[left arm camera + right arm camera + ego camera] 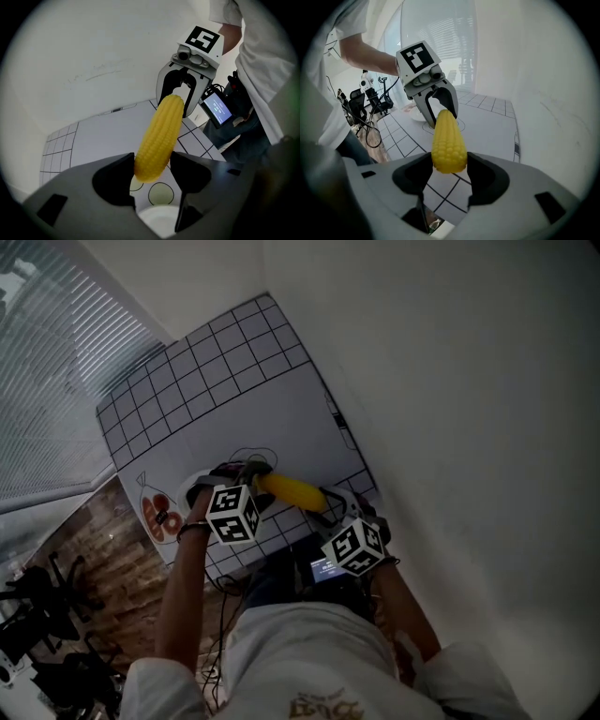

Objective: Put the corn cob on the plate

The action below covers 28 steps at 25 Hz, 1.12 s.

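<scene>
The left gripper (152, 171) and right gripper (449, 164) each squeeze a corn cob (292, 490) end. The plate (154, 220) sits under the left one, near the table (234, 399) edge.

R claw (449, 161) prob. gripping corn cob (447, 138).
</scene>
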### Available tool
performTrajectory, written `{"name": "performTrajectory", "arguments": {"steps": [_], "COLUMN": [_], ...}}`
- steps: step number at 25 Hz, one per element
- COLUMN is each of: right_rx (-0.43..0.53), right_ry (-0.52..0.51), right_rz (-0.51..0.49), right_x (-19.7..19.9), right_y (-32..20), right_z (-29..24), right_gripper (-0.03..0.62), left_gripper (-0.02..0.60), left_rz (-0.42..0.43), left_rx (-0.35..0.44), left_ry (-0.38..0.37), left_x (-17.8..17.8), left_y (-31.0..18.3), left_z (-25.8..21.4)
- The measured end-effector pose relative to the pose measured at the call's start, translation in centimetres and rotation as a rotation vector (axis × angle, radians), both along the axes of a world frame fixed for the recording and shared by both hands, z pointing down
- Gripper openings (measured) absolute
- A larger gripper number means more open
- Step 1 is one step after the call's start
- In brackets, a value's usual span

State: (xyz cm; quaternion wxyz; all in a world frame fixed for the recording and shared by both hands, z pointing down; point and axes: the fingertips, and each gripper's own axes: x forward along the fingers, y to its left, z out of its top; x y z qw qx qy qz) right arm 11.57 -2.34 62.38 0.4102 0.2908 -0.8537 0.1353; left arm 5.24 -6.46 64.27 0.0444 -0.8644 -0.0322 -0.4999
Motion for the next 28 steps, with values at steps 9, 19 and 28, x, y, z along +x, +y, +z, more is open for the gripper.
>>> {"name": "performTrajectory", "arguments": {"steps": [9, 19, 28], "right_rx": [0.068, 0.095, 0.132], "right_ry": [-0.003, 0.011, -0.006], "right_rz": [-0.041, -0.082, -0.231], "right_x": [-0.4, -1.0, -4.1], "right_y": [-0.2, 0.0, -0.6], "right_z": [-3.7, -6.2, -7.5], "right_gripper": [0.236, 0.236, 0.236], "left_gripper": [0.247, 0.247, 0.245], "left_rz": [-0.032, -0.066, -0.199], "left_rx": [0.061, 0.099, 0.131], "left_ry": [0.007, 0.022, 0.010], "left_x": [-0.5, -1.3, -4.9], "left_y": [0.0, 0.3, 0.7], "left_z": [-3.7, -6.1, -7.4]}}
